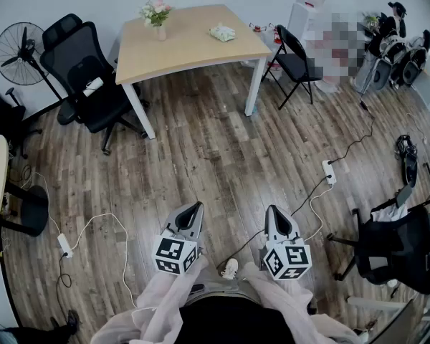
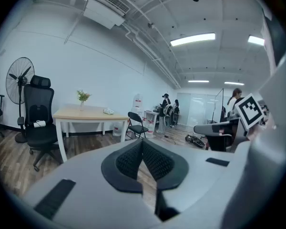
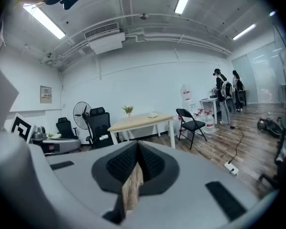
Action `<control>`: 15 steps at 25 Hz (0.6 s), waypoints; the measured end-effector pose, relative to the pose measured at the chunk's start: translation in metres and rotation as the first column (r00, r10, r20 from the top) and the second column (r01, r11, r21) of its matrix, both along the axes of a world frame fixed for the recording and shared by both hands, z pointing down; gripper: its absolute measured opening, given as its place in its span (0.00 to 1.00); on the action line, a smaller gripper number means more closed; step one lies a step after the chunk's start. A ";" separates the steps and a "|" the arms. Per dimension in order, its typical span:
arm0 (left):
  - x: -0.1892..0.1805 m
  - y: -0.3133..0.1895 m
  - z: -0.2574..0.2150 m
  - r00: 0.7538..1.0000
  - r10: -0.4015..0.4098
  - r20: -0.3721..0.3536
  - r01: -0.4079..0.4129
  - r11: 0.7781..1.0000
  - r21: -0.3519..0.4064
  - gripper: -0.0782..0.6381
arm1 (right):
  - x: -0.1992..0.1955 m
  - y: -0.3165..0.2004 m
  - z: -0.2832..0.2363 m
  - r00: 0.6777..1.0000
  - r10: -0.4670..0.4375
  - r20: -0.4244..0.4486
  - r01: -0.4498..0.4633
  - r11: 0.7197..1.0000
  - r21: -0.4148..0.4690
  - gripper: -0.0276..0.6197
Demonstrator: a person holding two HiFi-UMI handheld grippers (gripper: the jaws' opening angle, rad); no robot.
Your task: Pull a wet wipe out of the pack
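The wet wipe pack (image 1: pixel 222 32) is a small pale packet lying on the light wooden table (image 1: pixel 193 49) across the room; it also shows as a small pack (image 2: pixel 107 111) in the left gripper view and as a pack (image 3: pixel 152 114) in the right gripper view. Both grippers are held low near the person's body, far from the table and pointing toward it. My left gripper (image 1: pixel 193 208) is shut, its black pads meeting at the tips with nothing between them. My right gripper (image 1: pixel 274 211) is shut and empty too.
A vase of flowers (image 1: pixel 158 16) stands on the table's left end. A black office chair (image 1: pixel 82 70) and a fan (image 1: pixel 20 49) stand left of the table, a folding chair (image 1: pixel 294 59) to its right. Power strips (image 1: pixel 329 172) and cables lie on the wood floor.
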State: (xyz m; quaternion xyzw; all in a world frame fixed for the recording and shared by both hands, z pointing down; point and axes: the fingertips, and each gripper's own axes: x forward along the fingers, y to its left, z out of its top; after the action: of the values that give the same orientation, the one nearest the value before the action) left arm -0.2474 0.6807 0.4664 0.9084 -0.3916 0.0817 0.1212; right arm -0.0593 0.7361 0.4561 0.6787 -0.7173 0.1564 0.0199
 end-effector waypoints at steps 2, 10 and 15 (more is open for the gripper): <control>0.004 0.001 -0.002 1.000 -0.014 0.001 0.014 1.000 0.014 0.12 | 0.008 0.004 0.001 1.000 0.004 -0.004 -0.004 1.000 0.002 0.05; 0.027 0.025 -0.005 0.999 -0.044 -0.008 0.044 0.998 0.040 0.12 | 0.030 0.019 0.005 0.999 0.006 0.045 -0.007 1.000 0.021 0.06; 0.037 0.043 -0.001 0.999 -0.048 0.001 0.048 0.998 0.029 0.12 | 0.035 0.032 0.004 0.999 0.008 0.048 -0.010 0.999 0.040 0.06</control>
State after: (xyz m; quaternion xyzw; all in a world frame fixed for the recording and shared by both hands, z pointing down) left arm -0.2101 0.7237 0.4656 0.9004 -0.4145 0.0739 0.1095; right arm -0.0247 0.7680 0.4600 0.6782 -0.7176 0.1580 -0.0118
